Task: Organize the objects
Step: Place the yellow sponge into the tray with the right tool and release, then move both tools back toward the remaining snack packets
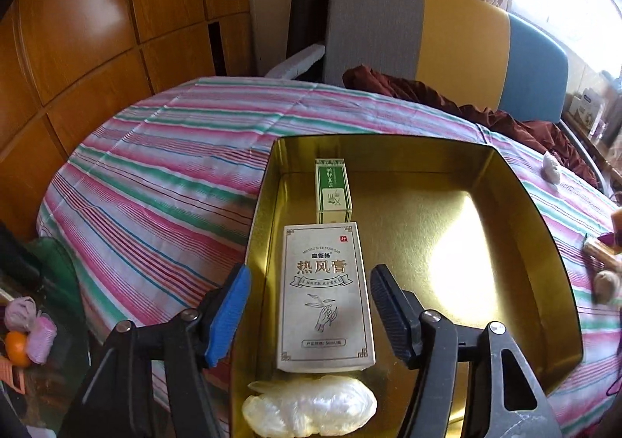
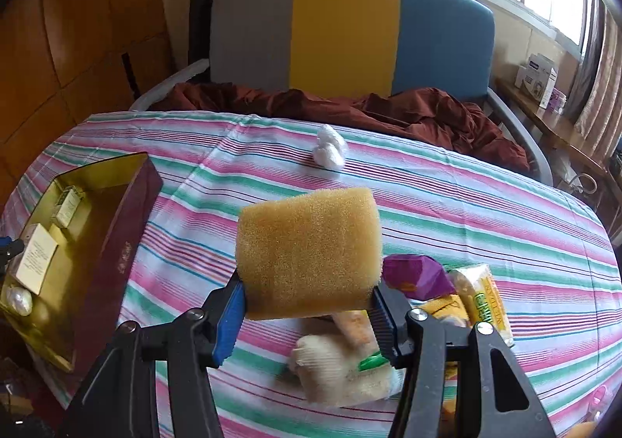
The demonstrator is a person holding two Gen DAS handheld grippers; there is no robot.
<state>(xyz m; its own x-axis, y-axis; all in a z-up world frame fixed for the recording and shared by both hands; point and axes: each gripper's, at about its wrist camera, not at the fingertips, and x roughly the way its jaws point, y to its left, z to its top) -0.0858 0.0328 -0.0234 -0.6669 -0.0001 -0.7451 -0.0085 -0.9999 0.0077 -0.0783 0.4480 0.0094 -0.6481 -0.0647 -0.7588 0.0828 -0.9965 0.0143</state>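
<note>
Left hand-held gripper (image 1: 309,311) angled down over gold tin (image 1: 525,228) on striped table (image 1: 155,173), jaws apart, gripping nothing, straddling white carton (image 1: 325,296). Green carton (image 1: 333,185) beyond it, clear plastic wad (image 1: 311,405) at near end, all along tin's left wall. Right hand-held gripper (image 2: 307,305) also tilted down, clamped on yellow sponge (image 2: 307,251), lifted above table. Below, blurred packets (image 2: 482,302), possibly snacks. White wad (image 2: 330,146) farther back.
</note>
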